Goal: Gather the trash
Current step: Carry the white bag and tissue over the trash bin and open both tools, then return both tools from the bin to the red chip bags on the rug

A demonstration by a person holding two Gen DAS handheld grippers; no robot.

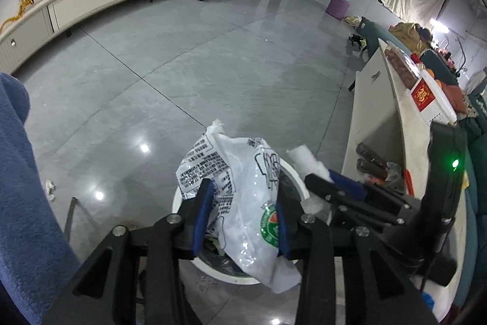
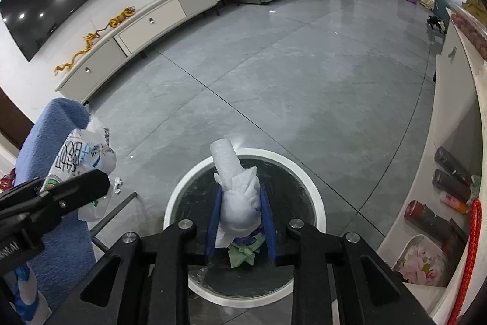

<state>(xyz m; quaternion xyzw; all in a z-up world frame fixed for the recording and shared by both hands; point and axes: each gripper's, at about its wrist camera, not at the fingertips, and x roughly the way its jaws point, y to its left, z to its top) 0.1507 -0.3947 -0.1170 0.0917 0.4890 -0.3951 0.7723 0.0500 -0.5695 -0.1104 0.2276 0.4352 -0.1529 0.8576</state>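
My left gripper (image 1: 240, 203) is shut on a white printed plastic bag (image 1: 243, 188) and holds it over the round white trash bin (image 1: 194, 262). My right gripper (image 2: 240, 203) is shut on crumpled white paper tissue (image 2: 237, 191) and holds it above the same bin (image 2: 316, 197), which has a dark liner and some green and blue trash inside. The right gripper with its tissue shows in the left wrist view (image 1: 334, 188). The left gripper with the bag (image 2: 82, 160) shows at the left of the right wrist view.
A small white scrap (image 1: 50, 188) lies on the grey tile floor, also in the right wrist view (image 2: 117, 184). A blue fabric seat (image 2: 51, 136) stands left of the bin. A white cabinet with bottles (image 2: 447, 172) stands at the right. A purple bucket (image 1: 336, 7) is far back.
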